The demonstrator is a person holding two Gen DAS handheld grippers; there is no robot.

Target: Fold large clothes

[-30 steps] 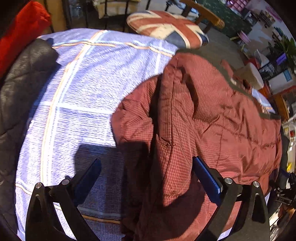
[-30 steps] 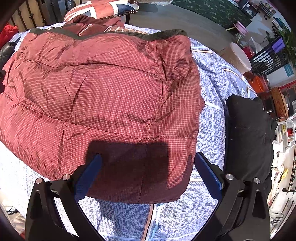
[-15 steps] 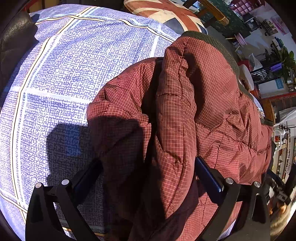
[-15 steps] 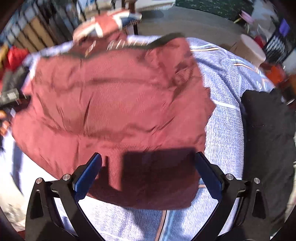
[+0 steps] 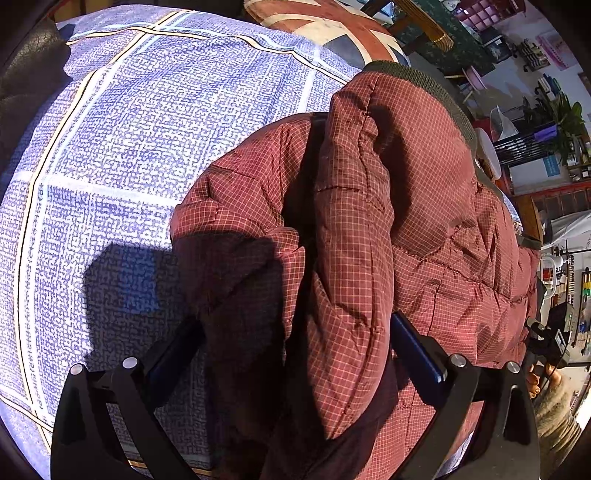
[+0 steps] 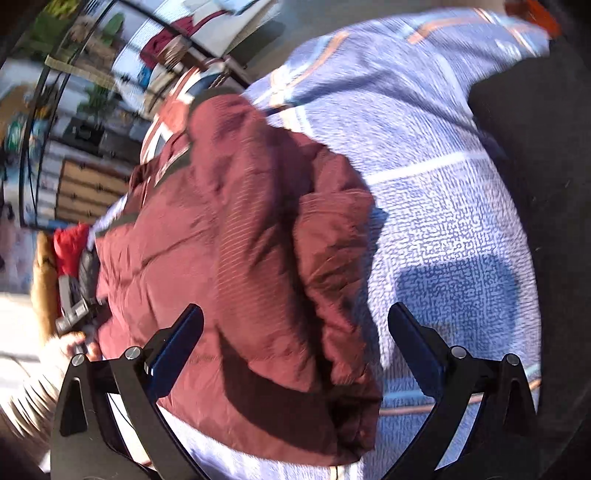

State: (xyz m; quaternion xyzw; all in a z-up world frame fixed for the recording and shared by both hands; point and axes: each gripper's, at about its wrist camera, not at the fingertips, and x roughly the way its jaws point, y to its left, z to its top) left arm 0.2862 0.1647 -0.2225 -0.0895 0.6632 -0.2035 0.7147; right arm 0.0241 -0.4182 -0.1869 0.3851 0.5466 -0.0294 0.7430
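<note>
Red jacket bunched on a blue bedsheet, left gripper jaws spread around a fold, right gripper jaws spread too — blurred view, apparently gripping nothing.

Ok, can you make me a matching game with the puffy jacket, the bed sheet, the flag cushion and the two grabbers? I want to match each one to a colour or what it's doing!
Things:
1. puffy jacket
2. bed sheet
3. flag cushion
4. left gripper
5. right gripper

Descriptions:
A. blue-purple with pale and orange stripes
B. open, jaws either side of a jacket fold
C. dark red with small checks
D. red, white and dark blue, at the far end of the bed
E. open, above the jacket's edge, view blurred

Pairs: 1-C, 2-A, 3-D, 4-B, 5-E
</note>
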